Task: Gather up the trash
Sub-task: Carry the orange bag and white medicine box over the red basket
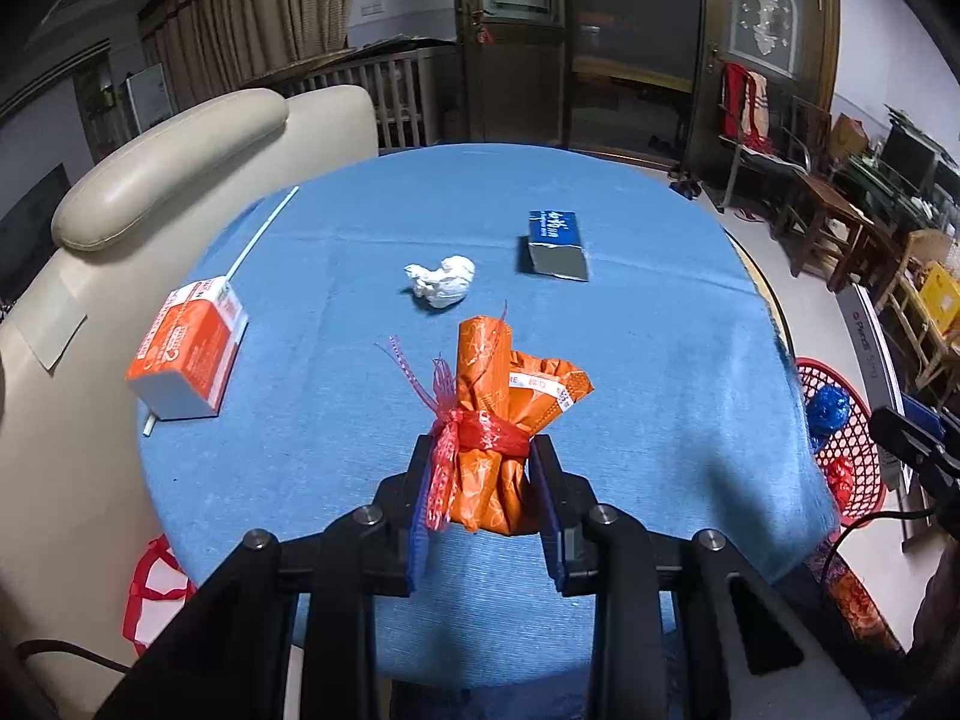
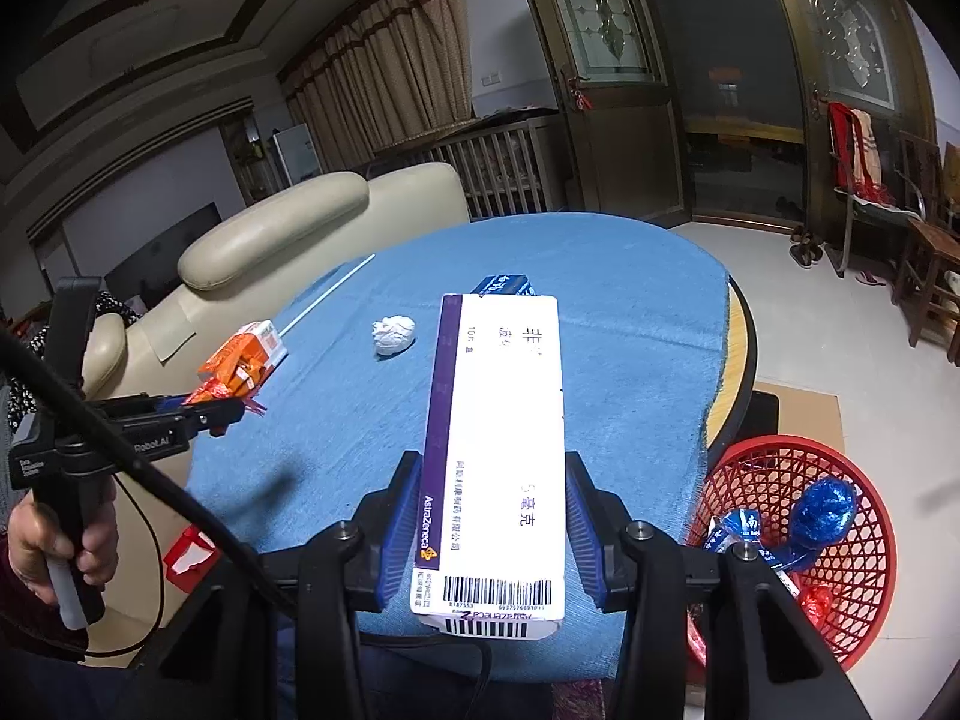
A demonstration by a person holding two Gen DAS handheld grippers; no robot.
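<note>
Lying lengthwise between clamping right fingers (image 2: 492,516), white box (image 2: 498,450) points away; left fingers (image 1: 480,480) grip upright orange wrapper (image 1: 498,420).

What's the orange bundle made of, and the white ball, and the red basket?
Orange bundle: probably thin glossy plastic wrapper; it crinkles, tied with red netting. White ball: looks like crumpled matte paper or tissue. Red basket: likely hard shiny plastic, moulded in open lattice.
</note>
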